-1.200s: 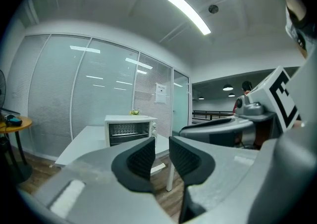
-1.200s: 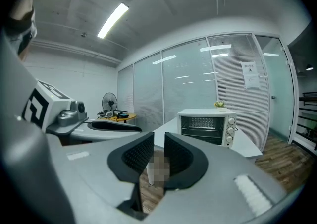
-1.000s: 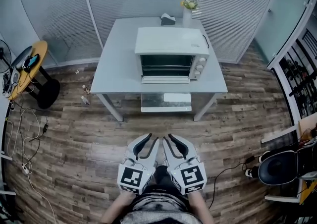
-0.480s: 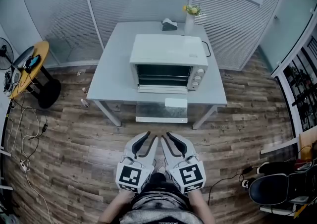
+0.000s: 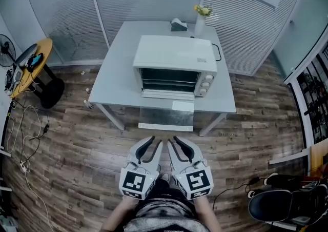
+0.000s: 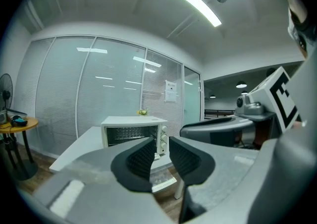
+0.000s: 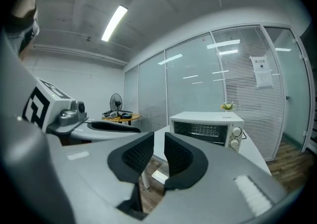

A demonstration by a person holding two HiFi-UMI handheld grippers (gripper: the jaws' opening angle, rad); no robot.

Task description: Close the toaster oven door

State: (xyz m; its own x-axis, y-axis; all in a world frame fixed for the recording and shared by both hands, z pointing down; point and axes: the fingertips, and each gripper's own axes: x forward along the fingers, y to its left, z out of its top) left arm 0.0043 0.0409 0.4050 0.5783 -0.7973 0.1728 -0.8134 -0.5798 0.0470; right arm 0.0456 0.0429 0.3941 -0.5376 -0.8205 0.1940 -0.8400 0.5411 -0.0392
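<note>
The toaster oven (image 5: 174,59) stands in the middle of the pale bench (image 5: 115,77), its front facing the near edge and its knobs (image 5: 206,84) at the right end of the front. Its door (image 5: 166,118) is open, swung down past the near edge of the bench so the glass panel hangs over the wooden floor (image 5: 77,143). At the far edge of the bench stand a vase of yellow flowers (image 5: 201,15) and, just left of it, a small dark box (image 5: 178,24). The left tool (image 5: 155,142) and the right tool (image 5: 174,141) are held side by side low in the near part of the scene, well apart from the bench and pointing toward the oven. In each gripper view the jaws stand a little apart with only a narrow gap, and nothing lies between the pads: both tools are open and empty. To the far left a round yellow side table (image 5: 31,66) carries small items, with a fan (image 5: 5,54) beside it.
</note>
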